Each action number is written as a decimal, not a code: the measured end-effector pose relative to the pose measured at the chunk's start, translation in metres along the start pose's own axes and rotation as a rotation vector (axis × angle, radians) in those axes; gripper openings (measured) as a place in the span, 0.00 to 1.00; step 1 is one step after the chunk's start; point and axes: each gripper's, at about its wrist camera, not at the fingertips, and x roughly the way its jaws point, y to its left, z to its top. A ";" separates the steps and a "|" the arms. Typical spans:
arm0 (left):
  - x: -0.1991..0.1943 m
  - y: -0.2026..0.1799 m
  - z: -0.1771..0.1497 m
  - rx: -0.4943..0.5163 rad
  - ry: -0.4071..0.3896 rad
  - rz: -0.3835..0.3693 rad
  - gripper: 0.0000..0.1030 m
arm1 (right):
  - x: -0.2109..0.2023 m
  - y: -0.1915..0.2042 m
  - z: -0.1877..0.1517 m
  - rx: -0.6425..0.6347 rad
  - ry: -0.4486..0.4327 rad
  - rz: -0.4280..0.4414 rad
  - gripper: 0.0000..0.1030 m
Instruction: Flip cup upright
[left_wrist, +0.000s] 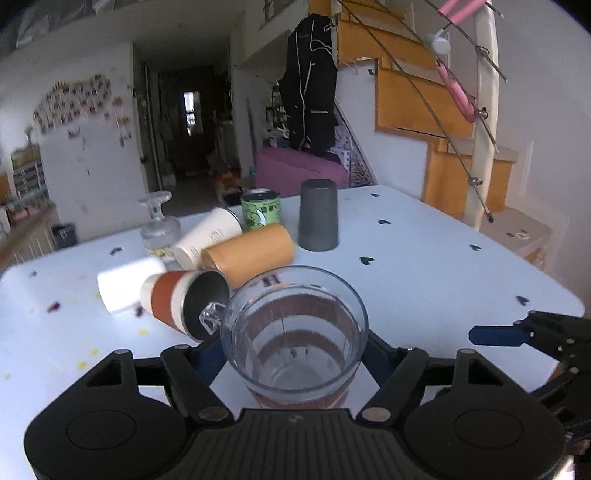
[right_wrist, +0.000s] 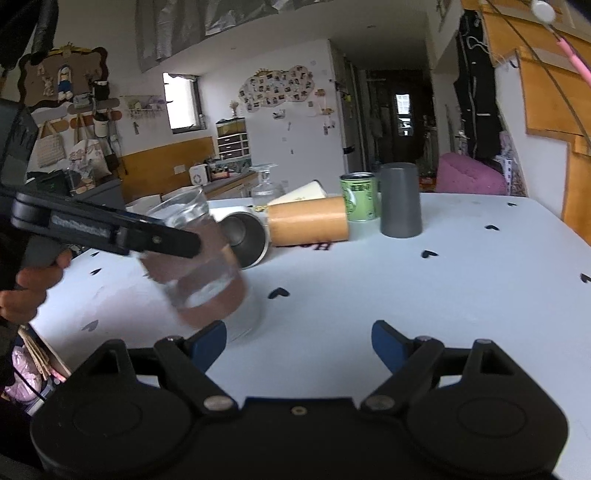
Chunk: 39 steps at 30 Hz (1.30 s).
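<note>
My left gripper (left_wrist: 293, 352) is shut on a clear glass mug (left_wrist: 295, 332) with brown bands. The mug's mouth faces up and towards the camera, its handle to the left. In the right wrist view the mug (right_wrist: 199, 258) is blurred and tilted, held just above the table by the left gripper's fingers (right_wrist: 162, 242). My right gripper (right_wrist: 299, 341) is open and empty over the table's near edge; its blue fingertip (left_wrist: 495, 335) shows at the right of the left wrist view.
On the white table (left_wrist: 424, 266) several cups lie on their sides: a brown-banded cup (left_wrist: 184, 301), a white cup (left_wrist: 125, 282), a tan cup (left_wrist: 251, 254), a cream cup (left_wrist: 207, 236). A grey cup (left_wrist: 318, 219) stands upside down beside a green can (left_wrist: 260, 212) and an inverted glass (left_wrist: 159, 225).
</note>
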 end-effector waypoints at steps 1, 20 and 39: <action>0.002 -0.001 -0.001 0.007 -0.003 0.007 0.74 | 0.002 0.003 0.000 -0.005 0.001 0.007 0.84; 0.015 0.000 -0.054 -0.080 -0.093 0.031 0.87 | 0.007 0.020 -0.005 -0.029 0.001 0.042 0.84; 0.025 0.034 -0.066 -0.151 -0.116 0.124 0.72 | 0.012 0.023 -0.008 -0.043 0.023 0.016 0.82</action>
